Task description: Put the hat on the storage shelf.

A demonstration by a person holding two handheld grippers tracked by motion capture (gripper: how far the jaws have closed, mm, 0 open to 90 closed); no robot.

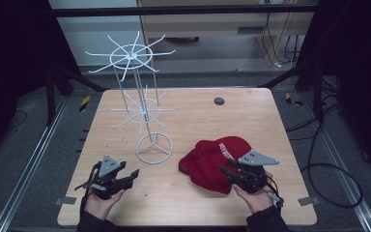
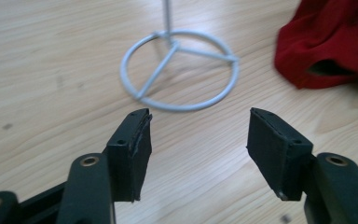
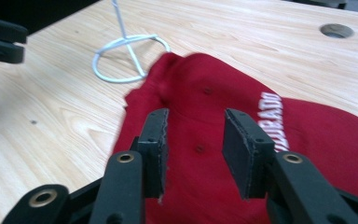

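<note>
The red cap (image 1: 216, 162) lies on the worktop (image 1: 188, 104) at about four o'clock from its centre, crumpled and crown-up, near the front edge. Its long axis runs roughly from eight o'clock to two o'clock in the high view, with the white lettering toward the two o'clock end; which end carries the brim I cannot tell, as the fabric is folded over itself. The right hand-held gripper (image 1: 228, 170) sits at the cap's five o'clock edge, over the cloth. In the right gripper view its jaws stand part-way apart, hanging just above the red fabric (image 3: 205, 140) with nothing pinched between the pads. The cap therefore lies directly ahead of and beneath this gripper, toward eleven o'clock from the hand. The left hand-held gripper (image 1: 129, 175) is well apart from the cap, at about seven o'clock on the worktop, jaws wide and empty, pointing toward the ring base of the white wire stand (image 1: 153, 148), which rises at eleven o'clock from the cap. The right hand is clearly the nearer one for any fresh grip on the cap.
</note>
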